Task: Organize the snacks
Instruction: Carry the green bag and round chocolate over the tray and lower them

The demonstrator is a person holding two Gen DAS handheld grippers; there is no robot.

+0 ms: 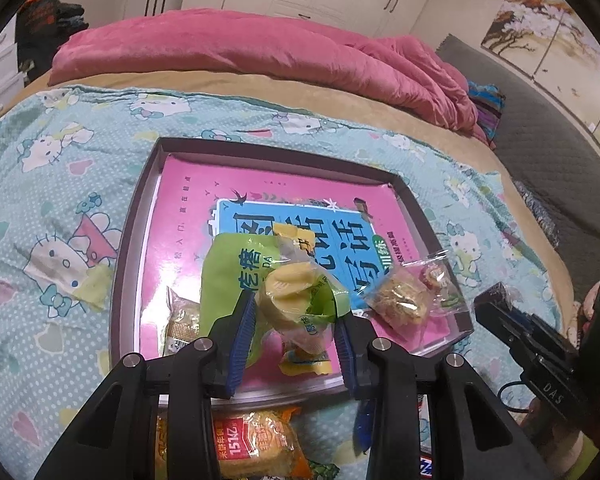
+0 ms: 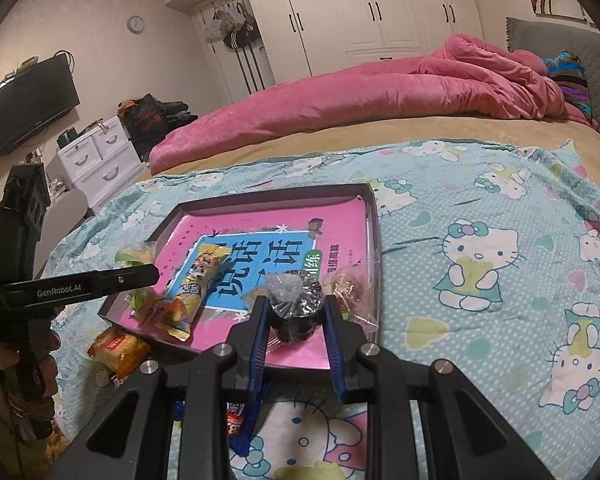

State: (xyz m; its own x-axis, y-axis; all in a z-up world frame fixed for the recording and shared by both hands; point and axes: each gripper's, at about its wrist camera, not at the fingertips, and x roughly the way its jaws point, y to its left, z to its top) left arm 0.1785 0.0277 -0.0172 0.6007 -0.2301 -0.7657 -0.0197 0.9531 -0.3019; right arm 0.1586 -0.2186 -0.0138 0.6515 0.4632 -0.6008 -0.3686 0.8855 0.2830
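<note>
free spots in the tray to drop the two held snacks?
Free: the far half of the tray, bare pink cover up to the far rim, plus the middle strip between the green packet and the clear-wrapped pastry. Crowded: the near edge, where packets lie and both claws, left and right, hold snacks.

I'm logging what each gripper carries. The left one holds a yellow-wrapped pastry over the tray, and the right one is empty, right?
Not quite: the right gripper is shut on a dark round snack, as the right wrist view shows. The left gripper does hold the yellow-wrapped pastry over the tray.
</note>
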